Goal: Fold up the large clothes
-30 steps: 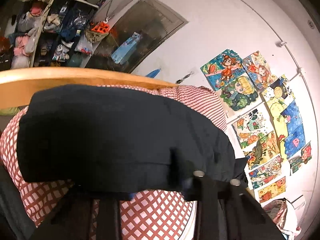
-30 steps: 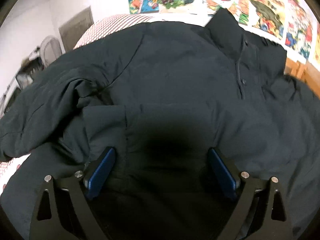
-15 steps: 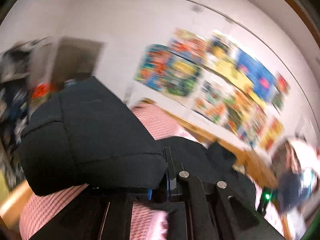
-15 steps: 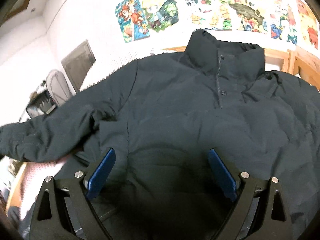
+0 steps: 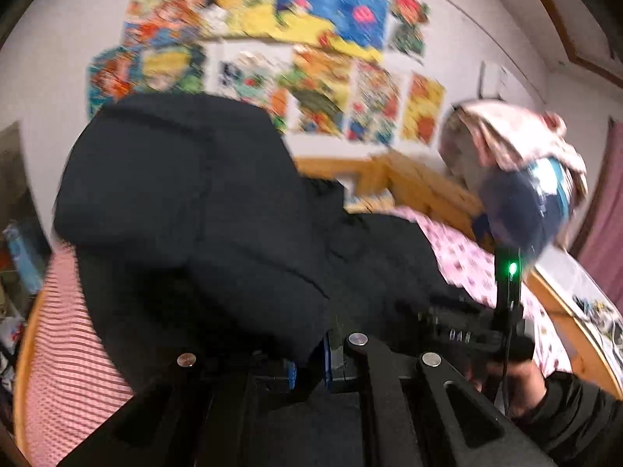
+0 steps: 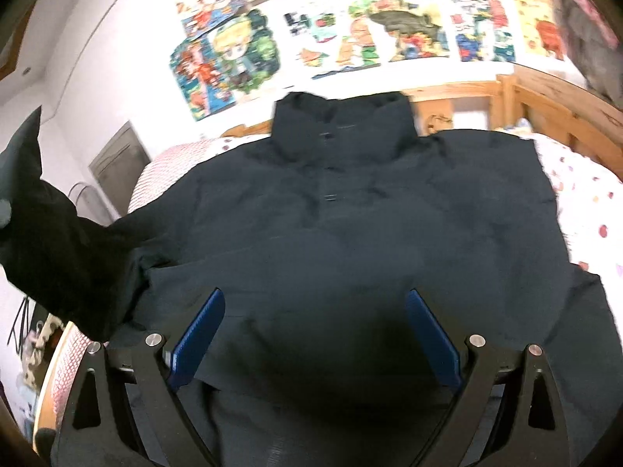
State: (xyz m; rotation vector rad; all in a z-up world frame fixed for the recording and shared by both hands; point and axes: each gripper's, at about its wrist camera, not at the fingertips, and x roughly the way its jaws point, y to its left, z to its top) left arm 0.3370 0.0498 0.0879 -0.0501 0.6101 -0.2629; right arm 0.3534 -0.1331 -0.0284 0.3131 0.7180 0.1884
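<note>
A large dark navy padded jacket lies front up on the bed, collar toward the poster wall. My left gripper is shut on the end of the jacket's sleeve and holds it lifted above the bed; the raised sleeve also shows at the left of the right wrist view. My right gripper is open and empty, its blue pads hovering over the jacket's lower front.
The bed has a red checked cover and a dotted pink sheet, with a wooden frame. Posters cover the wall behind. A pile of bedding sits at the bed's far end.
My left gripper has lifted the sleeve and swung it right, toward the jacket's body. My right gripper has drawn back, so the whole jacket shows; its jaws stay open.
</note>
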